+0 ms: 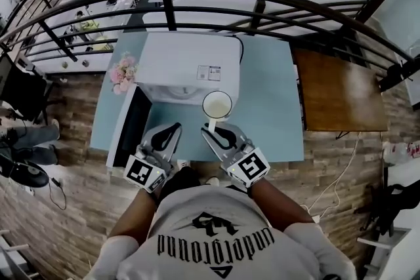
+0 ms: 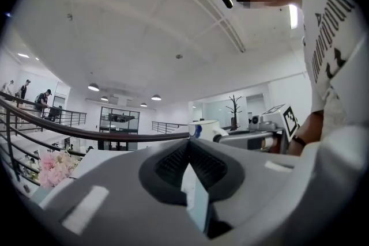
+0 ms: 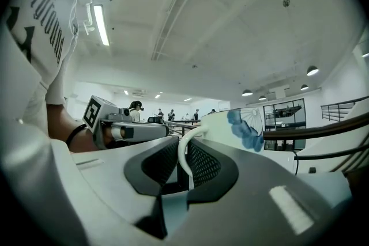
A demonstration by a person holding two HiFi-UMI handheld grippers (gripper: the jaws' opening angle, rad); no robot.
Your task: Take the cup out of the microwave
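R gripper w/ cup, outside microwave

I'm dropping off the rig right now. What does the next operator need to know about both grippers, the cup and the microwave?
The right gripper is shut on the handle of the cup. The cup is upright, in the air, in front of the microwave.
The left gripper is shut with nothing in it, beside the right one.
The microwave's door stands open to the left.
Done: the cup looks clear of the microwave.
Left: set the cup down on the table. The door probably wants closing afterwards, and the free left gripper seems best placed for that.
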